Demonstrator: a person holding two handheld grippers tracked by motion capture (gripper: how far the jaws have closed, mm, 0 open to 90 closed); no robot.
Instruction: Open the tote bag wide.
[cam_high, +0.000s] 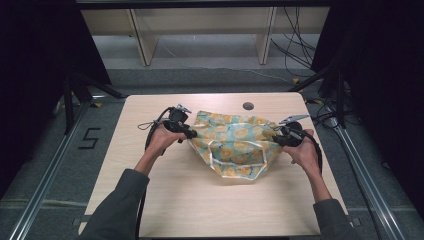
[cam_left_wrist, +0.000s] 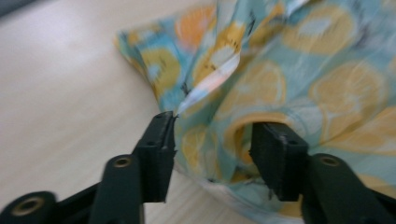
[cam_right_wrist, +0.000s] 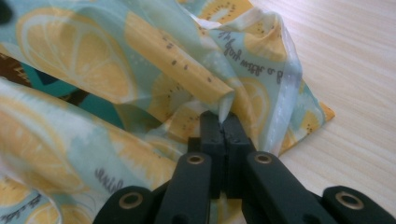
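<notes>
a crumpled cloth bag (cam_high: 232, 144) printed with yellow and orange lemon slices on pale teal lies on the wooden table (cam_high: 190, 200), between the 2 grippers, a little toward the far half of the top

the left gripper (cam_high: 192, 134) sits at the bag's left edge, held by the person's left hand (cam_high: 161, 140). in the left gripper view its 2 black jaws stand well apart, open, with the bag (cam_left_wrist: 289, 79) bunched up ahead of them and sagging into the gap between them. the left jaw's tip touches a pale white strip (cam_left_wrist: 210, 84) of the cloth, which rises away from that tip. the right jaw lies against or over the printed cloth; bare table shows off to the left of the left jaw

the right gripper (cam_high: 275, 138) is at the bag's right edge, held by the right hand (cam_high: 306, 152). in the right gripper view its jaws are pressed together, pinching a fold of the bag (cam_right_wrist: 140, 70) right at their tips. a pale seam (cam_right_wrist: 287, 88) runs down just to the right of the jaws, and some dark printed writing shows above them. the cloth piles up to the left and ahead of the jaws, and bare table lies to their right

a round hole (cam_high: 248, 106) sits in the table beyond the bag
</notes>
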